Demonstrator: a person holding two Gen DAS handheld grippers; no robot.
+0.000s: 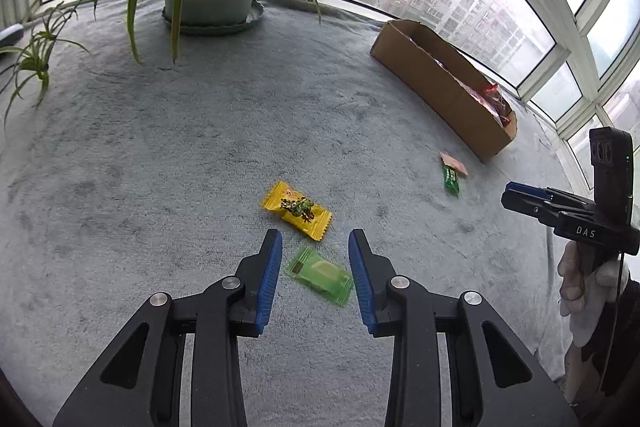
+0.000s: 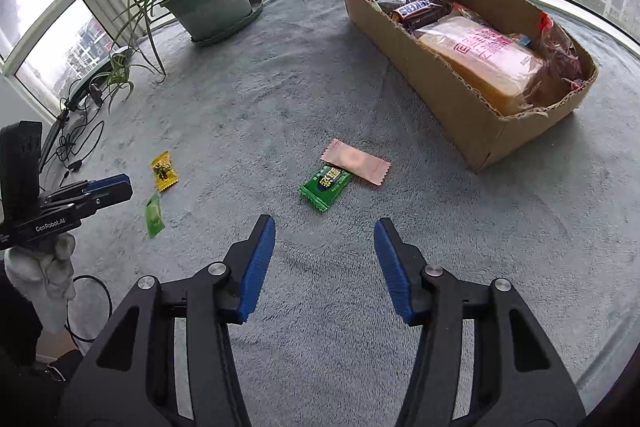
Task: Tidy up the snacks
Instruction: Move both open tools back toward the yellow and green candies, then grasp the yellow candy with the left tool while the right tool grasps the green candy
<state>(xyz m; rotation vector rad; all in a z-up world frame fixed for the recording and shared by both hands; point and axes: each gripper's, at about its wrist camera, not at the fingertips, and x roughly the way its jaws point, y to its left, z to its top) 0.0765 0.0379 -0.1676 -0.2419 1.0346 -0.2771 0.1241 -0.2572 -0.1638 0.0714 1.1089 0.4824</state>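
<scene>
Sweets lay loose on the grey blanket [image 1: 160,167]: a light green one [image 1: 320,275] between the spread left gripper [image 1: 315,247], a yellow one [image 1: 297,209] just beyond. Right gripper [image 2: 325,231], spread too, hung near a dark green sweet [image 2: 326,185] touching a pink one [image 2: 356,161]; a filled cardboard box [image 2: 448,87] stood far right.

White letters "DAS" are printed on the black body of the right claw [image 1: 516,195], seen at three o'clock in the left wrist view. White lettering "GenRobot.AI" runs along the black body of the left claw [image 2: 116,187], at nine o'clock in the right wrist view. Inside the cardboard box [image 2: 480,131] at one o'clock, a dark candy bar [image 2: 418,10] reads "SNICKERS". Red characters on the bread bag [image 2: 480,55] and white characters on the green candy [image 2: 326,185] cannot be made out.
</scene>
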